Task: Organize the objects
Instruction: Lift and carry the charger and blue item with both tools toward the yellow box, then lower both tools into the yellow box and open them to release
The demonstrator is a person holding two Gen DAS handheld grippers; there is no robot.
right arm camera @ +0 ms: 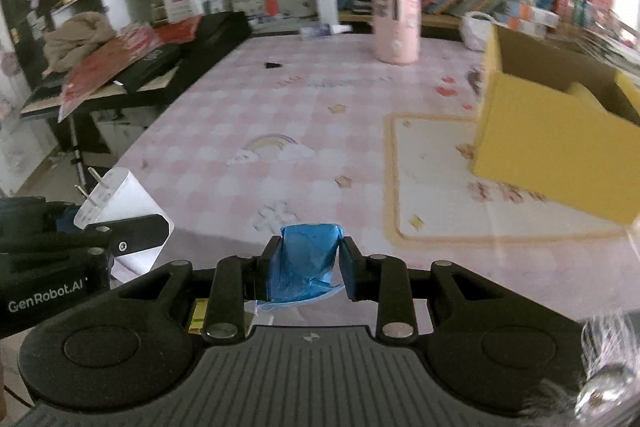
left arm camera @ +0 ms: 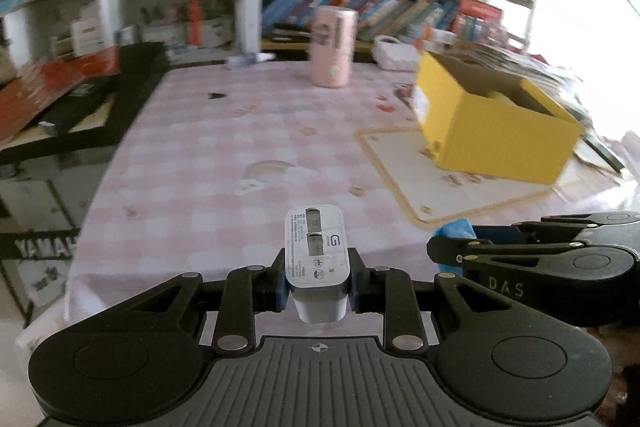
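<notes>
Charger (left arm camera: pixel 318 259), a white plug-in block, sits clamped between the fingers of your left gripper (left arm camera: pixel 318 281), held above the near edge of the table (left arm camera: pixel 208 147). Its top face carries a small logo and lines of fine print too small to read. In the right wrist view the charger (right arm camera: pixel 116 203) shows two metal prongs pointing up and to the left.

Far left, beside the table, a black stand bears the partly cut-off word "YAMAH" (left arm camera: pixel 44 247). A black keyboard case (left arm camera: pixel 100 95) with a red sheet (left arm camera: pixel 44 87) on it lies just beyond the table's left edge.

On your left gripper's side, seen from the right wrist view, you can read "GenRobot.AI" (right arm camera: pixel 46 297). On your right gripper's side, seen from the left, are the letters "DAS" (left arm camera: pixel 506 287).

Your right gripper (right arm camera: pixel 308 267) is just to the right of the left one, at about the same height, its fingers closed on a crumpled blue bag (right arm camera: pixel 306 259).

Further back, a pink cup (left arm camera: pixel 334 47) stands upright near the table's far edge; its markings are blurred. To the right, a yellow box (left arm camera: pixel 492 123) sits open-topped on a cream mat (left arm camera: pixel 440 187); you cannot tell what is inside. Behind it rests a white basket (left arm camera: pixel 394 53), its contents unclear. Bookshelves (left arm camera: pixel 400 3) fill the background.
</notes>
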